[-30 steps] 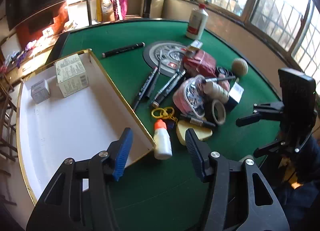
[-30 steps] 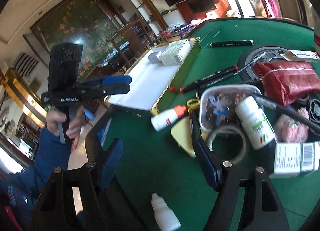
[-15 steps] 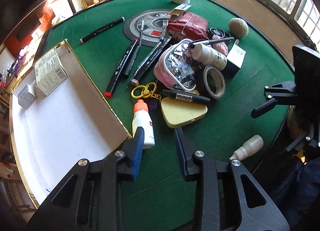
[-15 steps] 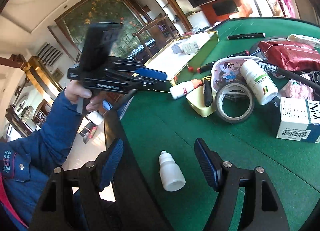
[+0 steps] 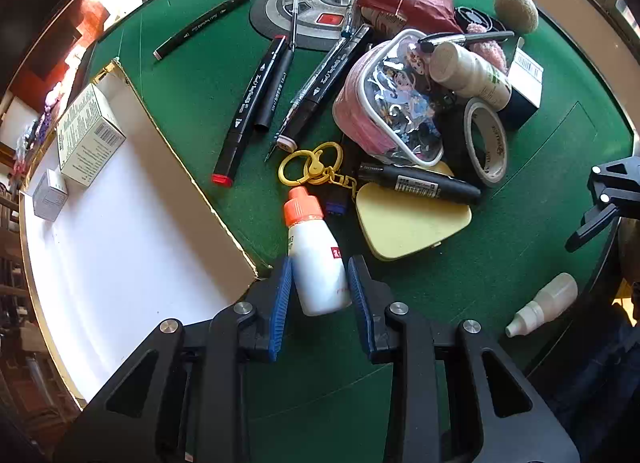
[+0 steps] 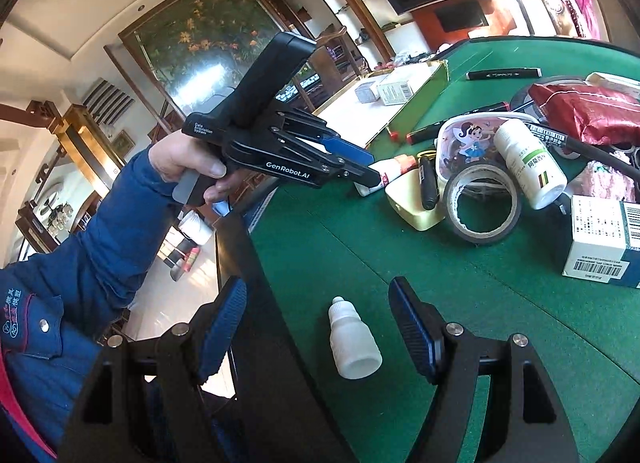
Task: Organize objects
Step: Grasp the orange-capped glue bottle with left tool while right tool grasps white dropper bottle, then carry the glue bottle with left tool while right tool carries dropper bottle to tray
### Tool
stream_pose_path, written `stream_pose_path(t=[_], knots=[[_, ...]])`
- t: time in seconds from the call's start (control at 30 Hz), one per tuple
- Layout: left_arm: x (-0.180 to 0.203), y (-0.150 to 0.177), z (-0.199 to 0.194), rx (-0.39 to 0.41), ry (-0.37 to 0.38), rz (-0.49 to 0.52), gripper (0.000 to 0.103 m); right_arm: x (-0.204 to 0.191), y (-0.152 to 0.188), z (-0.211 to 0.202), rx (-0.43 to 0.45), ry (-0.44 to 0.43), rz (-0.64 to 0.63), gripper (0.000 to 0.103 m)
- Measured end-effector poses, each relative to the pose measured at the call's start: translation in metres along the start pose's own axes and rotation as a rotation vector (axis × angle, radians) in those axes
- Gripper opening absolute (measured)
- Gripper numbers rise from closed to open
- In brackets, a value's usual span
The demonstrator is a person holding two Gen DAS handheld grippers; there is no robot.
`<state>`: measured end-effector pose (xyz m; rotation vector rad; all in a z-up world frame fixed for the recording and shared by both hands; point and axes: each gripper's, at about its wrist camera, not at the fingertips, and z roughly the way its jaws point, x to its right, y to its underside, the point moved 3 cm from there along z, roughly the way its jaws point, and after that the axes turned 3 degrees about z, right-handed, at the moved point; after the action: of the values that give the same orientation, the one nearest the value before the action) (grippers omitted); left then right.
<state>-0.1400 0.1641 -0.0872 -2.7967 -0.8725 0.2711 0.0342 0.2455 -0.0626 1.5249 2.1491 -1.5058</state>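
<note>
Left gripper (image 5: 320, 287) jaws narrowed around glue bottle (image 5: 314, 259) lying on table (image 5: 520, 247), pad contact unclear, bottle base hidden between fingers, right gripper (image 6: 320, 327) wide open, empty, dropper bottle (image 6: 354, 337) lying between its fingers untouched, box (image 5: 120, 243) just left, edge cut off

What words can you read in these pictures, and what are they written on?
"GenRobot.AI": side of the left gripper.
"Data Acquisition System": small print on its handle, only just readable.
Print on the markers, white bottle, pill bottle and boxes: too small or blurred.
</note>
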Motion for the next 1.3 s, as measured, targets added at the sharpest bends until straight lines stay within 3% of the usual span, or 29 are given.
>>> stream_pose_path(t=[0.13,0.3,0.4,0.7,0.73,0.83,1.17,1.3], knots=[[-0.003,0.003,0.009,-0.006,0.009,-0.047,0.030,0.000,0.001,0.001,0.000,-0.002,0.002,0.074],[0.000,0.016,0.001,0.088,-0.046,-0.126,0.027,0.000,0.001,0.000,0.000,0.008,-0.006,0.074],[0.003,0.035,-0.006,0.148,-0.039,-0.180,0.027,-0.002,0.003,-0.001,-0.021,0.035,-0.028,0.074],[0.013,0.074,-0.020,0.199,0.008,-0.242,0.027,-0.032,0.008,0.028,-0.264,0.200,-0.292,0.074],[0.014,0.073,-0.019,0.198,0.003,-0.240,0.027,-0.033,0.008,0.034,-0.286,0.213,-0.307,0.070],[0.014,0.069,-0.016,0.195,-0.008,-0.229,0.027,-0.028,0.011,0.053,-0.369,0.222,-0.313,0.024],[0.004,0.058,-0.007,0.226,-0.004,-0.267,0.031,-0.027,0.025,0.055,-0.345,0.296,-0.329,0.026],[0.012,0.062,-0.009,0.281,-0.055,-0.279,0.027,-0.027,0.024,0.056,-0.327,0.320,-0.312,0.025]])
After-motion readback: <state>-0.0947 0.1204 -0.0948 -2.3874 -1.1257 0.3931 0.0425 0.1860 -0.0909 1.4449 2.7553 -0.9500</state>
